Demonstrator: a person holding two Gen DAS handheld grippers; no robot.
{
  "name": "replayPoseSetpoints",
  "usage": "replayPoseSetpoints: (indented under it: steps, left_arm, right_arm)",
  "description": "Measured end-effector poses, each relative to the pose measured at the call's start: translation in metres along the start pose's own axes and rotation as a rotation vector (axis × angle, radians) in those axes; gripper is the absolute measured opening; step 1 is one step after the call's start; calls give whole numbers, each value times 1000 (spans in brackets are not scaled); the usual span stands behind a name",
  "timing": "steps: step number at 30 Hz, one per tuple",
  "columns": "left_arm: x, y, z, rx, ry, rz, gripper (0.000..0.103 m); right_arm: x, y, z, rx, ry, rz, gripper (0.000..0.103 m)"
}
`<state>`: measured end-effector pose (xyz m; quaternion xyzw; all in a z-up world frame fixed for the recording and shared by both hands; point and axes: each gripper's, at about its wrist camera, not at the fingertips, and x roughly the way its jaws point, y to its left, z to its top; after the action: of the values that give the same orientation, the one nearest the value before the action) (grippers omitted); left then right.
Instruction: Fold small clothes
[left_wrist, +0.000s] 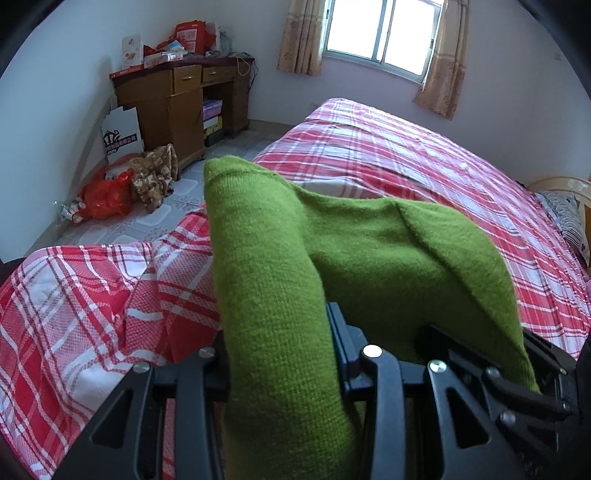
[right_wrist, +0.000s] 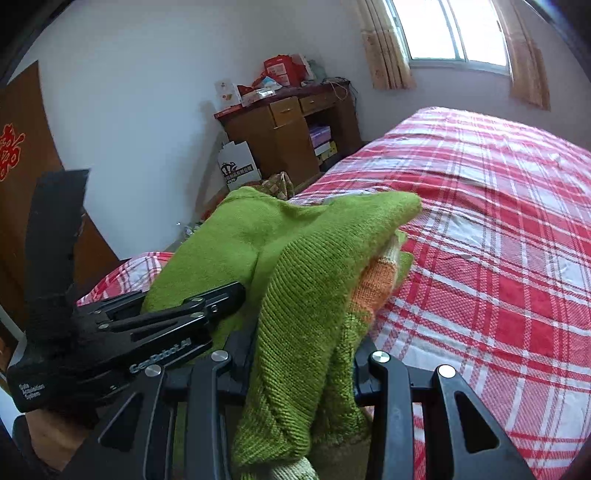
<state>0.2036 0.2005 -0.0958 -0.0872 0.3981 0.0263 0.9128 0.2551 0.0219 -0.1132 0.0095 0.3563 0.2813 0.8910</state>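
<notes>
My left gripper (left_wrist: 280, 354) and right gripper (right_wrist: 303, 365) both clamp the green knitted wool sweater (left_wrist: 369, 251), lifted over the red plaid bedsheet (left_wrist: 424, 155); it spans between them, sheet dead ahead.

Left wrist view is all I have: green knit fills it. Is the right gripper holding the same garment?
Observer: Yes. The right gripper is shut on the green sweater, fabric bunched between its fingers.
Operator: Is the garment all green?
Observer: No. The right wrist view shows an orange stripe and a cream band on the knit.
Operator: How close are the two grippers?
Observer: Close. The left gripper sits just left of the right one, clamped on the same sweater above the plaid bed.
</notes>
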Motion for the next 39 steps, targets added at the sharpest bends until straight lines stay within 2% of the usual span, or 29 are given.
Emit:
replayPoseSetpoints:
  steps: [4,8,12,16,19,21,24,26,29,31,33,35,36,37,39]
  left_arm:
    - [5,3,1,-20,12,-6,40]
    - [10,4,1,-29,21,-6,40]
    - [17,15,2,-94,38,-41,43]
    - [23,24,2,-156,45,-69,50]
    - [25,33,-1,-209,47,-90,62]
    - [25,37,-3,-230,45,-105,64]
    - [23,33,-4,-208,32,-94,65]
    - [21,31,-5,-190,17,-81,68]
    - [20,37,-6,-208,15,-98,70]
    - [20,37,-5,-208,13,-98,71]
    - [21,37,-5,-204,10,-85,72]
    - [21,38,-5,-200,6,-61,79]
    - [21,38,-5,-200,5,-49,81]
    - [21,40,-6,-205,6,-42,85]
    - [23,43,-6,-221,12,-29,90]
  right_arm:
    - [22,-15,1,35,47,-3,38]
    - [32,-28,1,77,57,32,38]
    - [45,-38,7,128,81,67,39]
    - [59,-46,14,180,111,94,42]
    - [61,-47,14,181,114,103,44]
    - [60,-47,13,172,109,102,45]
    - [57,-48,11,182,113,108,47]
    - [51,-53,7,202,108,139,51]
    - [31,-65,-1,246,88,159,57]
    - [9,-69,-2,251,33,135,57]
    - [-11,-64,4,203,-37,85,57]
    - [-25,-48,20,105,-96,-8,49]
    - [-26,-43,26,74,-102,-32,35]
    - [-25,-36,32,42,-108,-43,30]
    - [-14,-27,40,1,-85,-26,27]
